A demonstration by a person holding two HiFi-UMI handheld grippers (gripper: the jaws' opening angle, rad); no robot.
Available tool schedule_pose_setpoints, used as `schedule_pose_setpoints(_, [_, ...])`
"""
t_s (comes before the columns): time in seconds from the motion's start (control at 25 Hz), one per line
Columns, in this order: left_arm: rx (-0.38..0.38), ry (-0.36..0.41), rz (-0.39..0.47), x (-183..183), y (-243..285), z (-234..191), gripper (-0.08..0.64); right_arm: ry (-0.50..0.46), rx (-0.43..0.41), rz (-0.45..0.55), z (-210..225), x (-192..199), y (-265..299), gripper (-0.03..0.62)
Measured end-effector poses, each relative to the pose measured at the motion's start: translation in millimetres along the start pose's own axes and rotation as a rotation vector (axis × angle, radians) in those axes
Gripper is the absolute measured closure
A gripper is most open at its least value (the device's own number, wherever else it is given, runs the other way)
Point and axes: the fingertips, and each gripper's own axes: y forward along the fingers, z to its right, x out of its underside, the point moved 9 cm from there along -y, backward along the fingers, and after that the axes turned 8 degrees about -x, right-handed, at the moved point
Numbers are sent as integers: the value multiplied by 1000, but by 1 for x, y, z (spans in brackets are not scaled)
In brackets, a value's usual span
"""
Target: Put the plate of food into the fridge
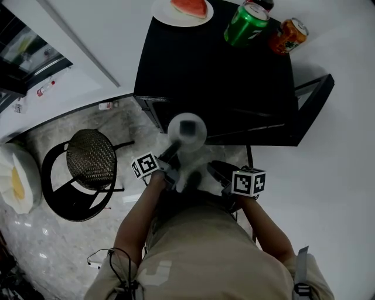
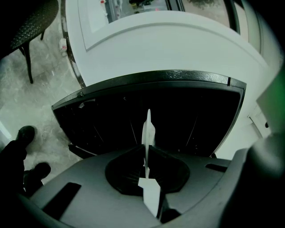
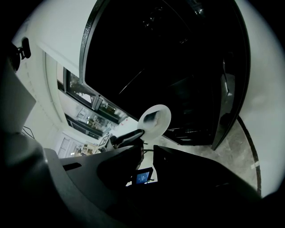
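Plate (image 1: 198,140) is round, white, bearing dark food (image 1: 187,127).

Wicker chair (image 1: 89,159), green can (image 1: 246,24) (orange can (image 1: 288,35) beside)

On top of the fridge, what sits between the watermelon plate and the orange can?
A green can sits between the watermelon plate and the orange can on the fridge; the head view shows it.
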Motion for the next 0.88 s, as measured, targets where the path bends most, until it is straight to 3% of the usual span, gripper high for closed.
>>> schedule_pose_setpoints(0.6, [-51,7,7,-14,26,-18,538,0,53,-36,13,4,-3,482])
schedule_pose_setpoints(0.88, [-56,-33,32,-16,35,-27,538,9,68,-25,17,5,-8,482])
